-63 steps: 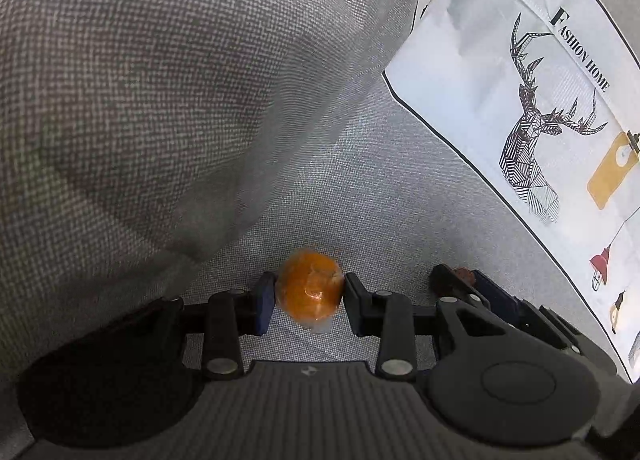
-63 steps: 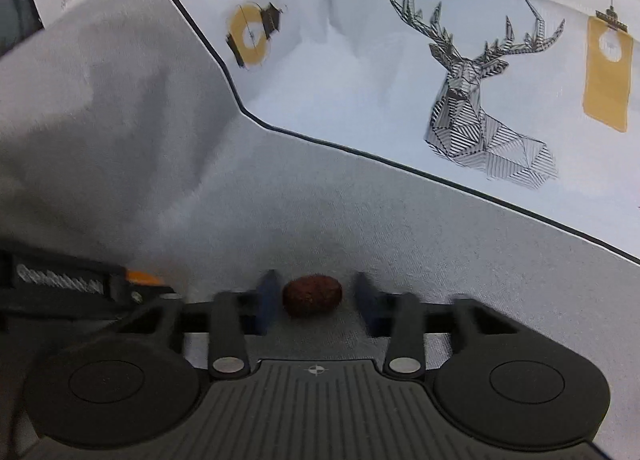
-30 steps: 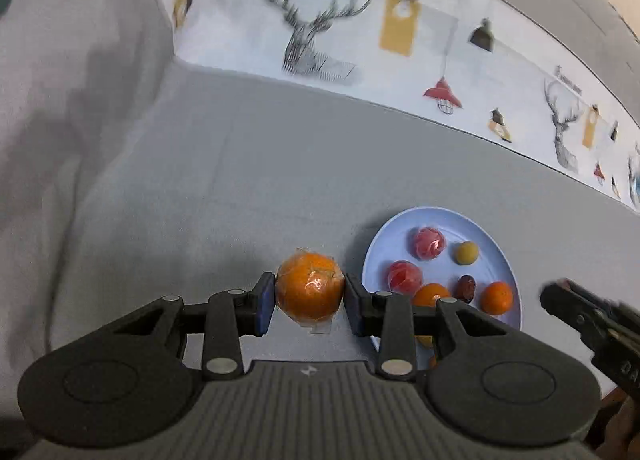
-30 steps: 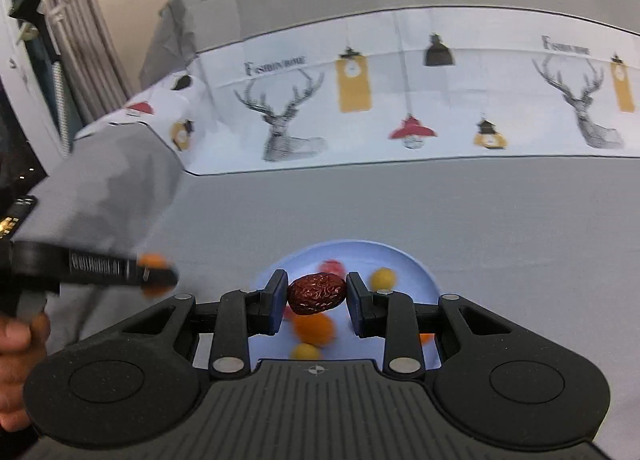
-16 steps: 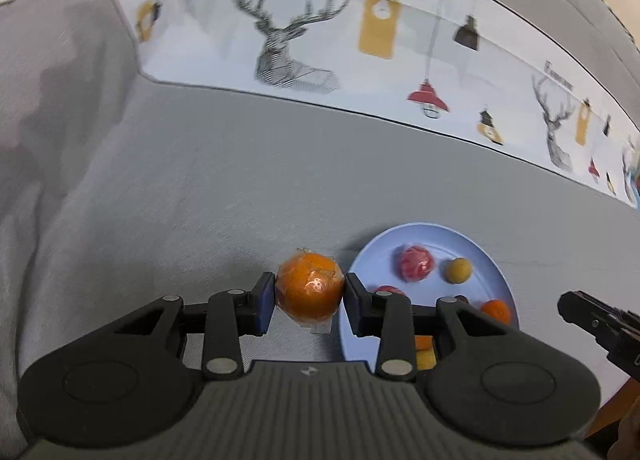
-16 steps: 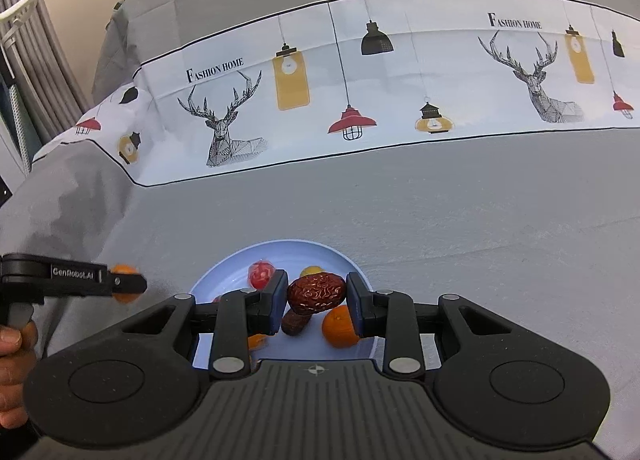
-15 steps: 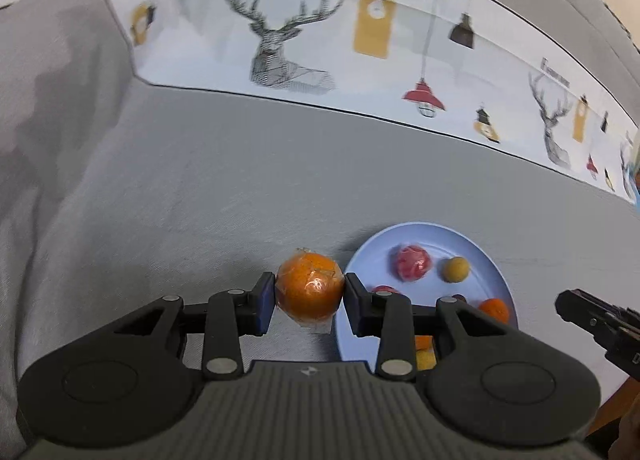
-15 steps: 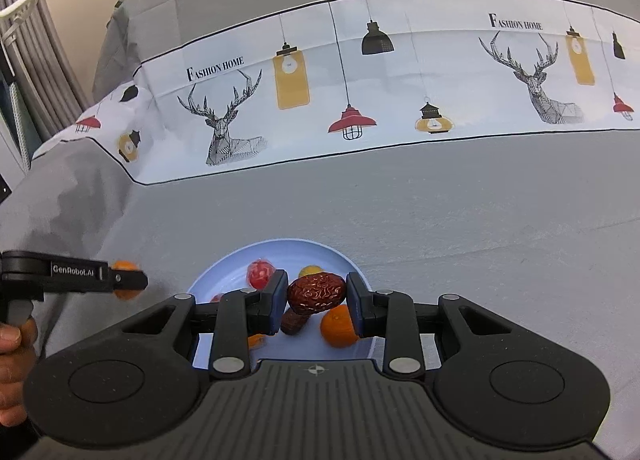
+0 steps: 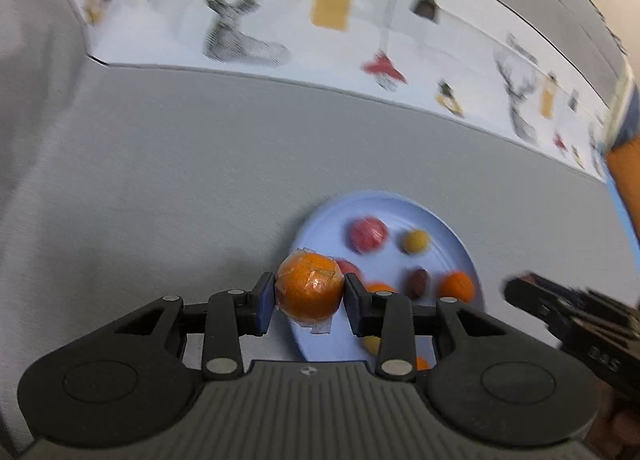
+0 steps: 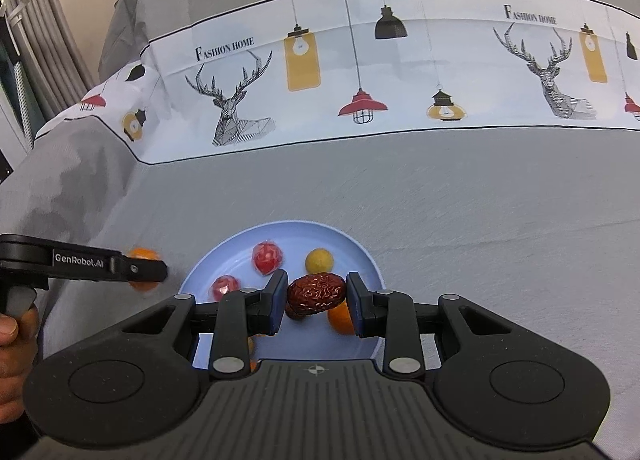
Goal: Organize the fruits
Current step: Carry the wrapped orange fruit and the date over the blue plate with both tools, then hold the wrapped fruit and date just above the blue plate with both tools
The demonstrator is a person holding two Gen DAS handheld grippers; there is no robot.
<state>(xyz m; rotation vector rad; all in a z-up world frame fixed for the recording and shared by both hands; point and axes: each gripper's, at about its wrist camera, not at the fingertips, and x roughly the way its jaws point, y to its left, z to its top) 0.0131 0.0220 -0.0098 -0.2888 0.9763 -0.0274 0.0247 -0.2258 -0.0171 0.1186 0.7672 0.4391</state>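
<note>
Wrinkled date (image 10: 317,292), seemingly film-wrapped orange (image 9: 310,291), both pinched.

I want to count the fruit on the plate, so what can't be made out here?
- Left wrist view: motion blur; left tool and its orange hide the plate's near part.
- Right wrist view: right tool and its wrinkled date cover fruit behind.

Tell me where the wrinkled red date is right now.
In the right wrist view the red date is clamped in the right gripper, above the near half of the blue plate, beside an orange.
</note>
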